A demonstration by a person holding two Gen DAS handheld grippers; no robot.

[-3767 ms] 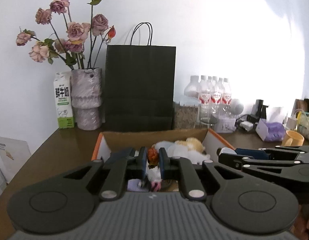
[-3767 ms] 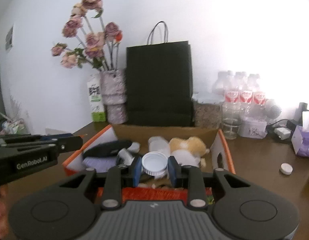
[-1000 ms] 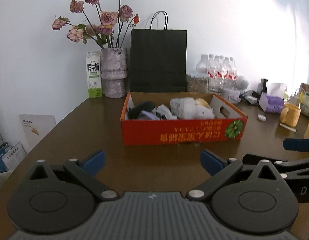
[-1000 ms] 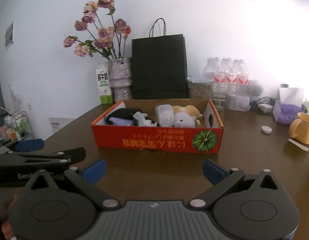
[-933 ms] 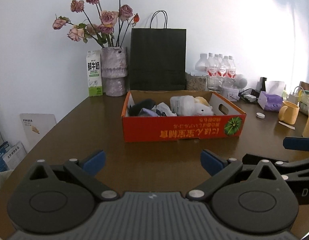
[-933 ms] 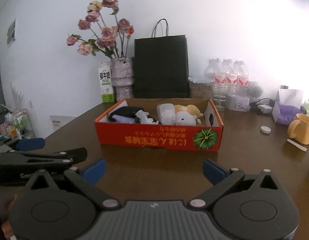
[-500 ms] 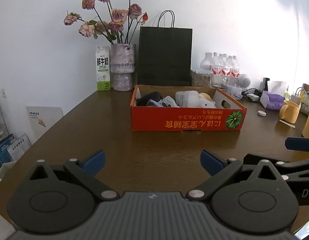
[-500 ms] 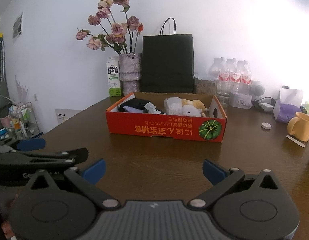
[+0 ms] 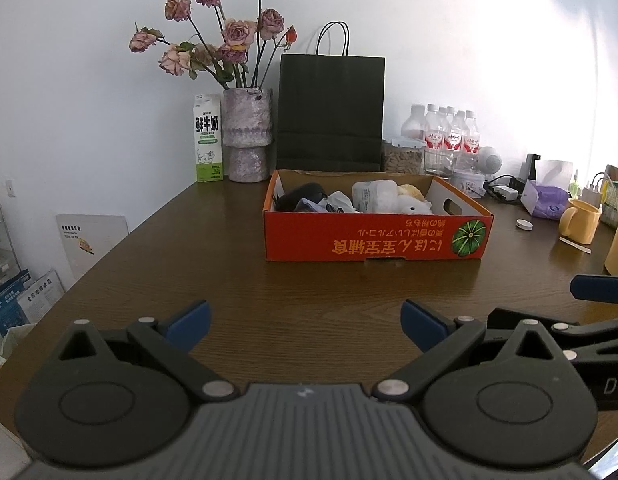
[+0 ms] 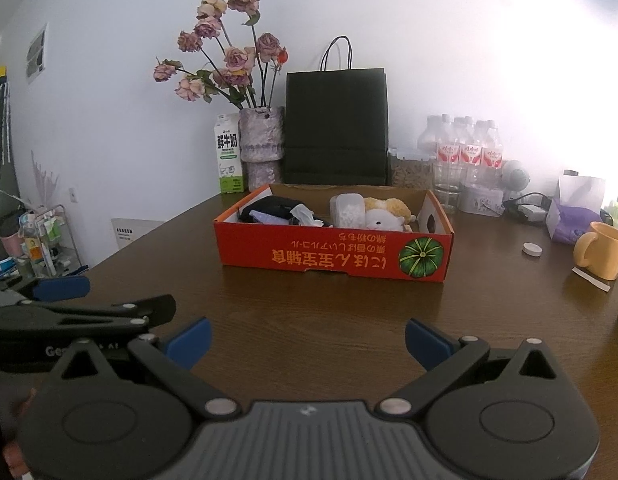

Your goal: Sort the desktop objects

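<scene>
Left claw point(image 9: 305, 320): spread wide, nothing between its blue-tipped fingers point(image 9: 189, 320); it hangs over bare wood at the near side of the desk point(image 9: 237, 280).
Right claw point(image 10: 307, 340): spread wide as well and holding nothing, over the near part of the desk, just beside the left claw; each shows at the edge of the other's view.
Box point(image 9: 373, 240): an orange cardboard tray with a green pumpkin picture and upside-down print on its front wall, standing mid-desk, well apart from both claws.
Inside the box: a dark object point(image 9: 301, 196) at the left, crumpled white stuff point(image 9: 337, 200) next to it, a clear plastic tub point(image 9: 375, 196) in the middle, and a white and yellow plush toy point(image 9: 413, 200) toward the right.
Bottle cap point(image 10: 531, 249): white, lying on the desk to the right of the box, between the box and a yellow mug point(image 10: 601, 250).
Paper strip point(image 10: 591, 273): flat on the desk in front of the mug.
Tissue pack point(image 10: 575, 226): purple, behind the mug.
Back of the desk: a milk carton point(image 9: 207, 138), a vase point(image 9: 247, 136) of faded pink roses point(image 9: 233, 32), a black paper bag point(image 9: 331, 114) right behind the box, a jar point(image 9: 403, 156), then a cluster of water bottles point(image 9: 449, 136).
Left of the desk: a white board point(image 9: 91, 240) leaning at floor level.
</scene>
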